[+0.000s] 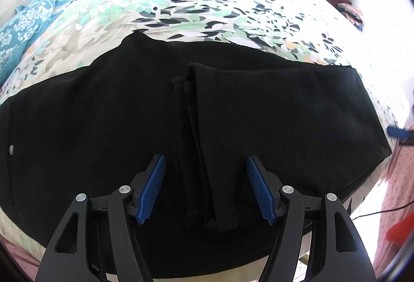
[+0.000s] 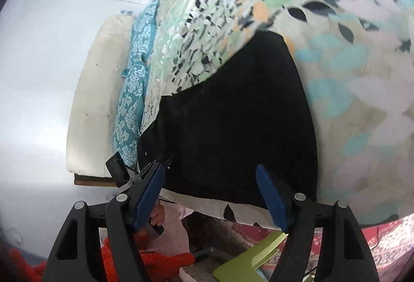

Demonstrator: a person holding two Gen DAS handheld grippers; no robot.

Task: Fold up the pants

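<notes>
Left to right: my left gripper (image 1: 205, 188), jaws apart and empty, straddles the folded leg ends of the black pants (image 1: 103, 111) lying along the bed's (image 1: 181, 12) near edge; my right gripper (image 2: 211, 197), also apart, nears their far-right end.

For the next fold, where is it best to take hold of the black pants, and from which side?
Probably at the doubled leg ends lying mid-way on the black pants. That raised edge gives layers to pinch, while the rest lies flat on the floral bedsheet. The left tongs are open, already straddling this edge, so come from the near side, from above.
</notes>
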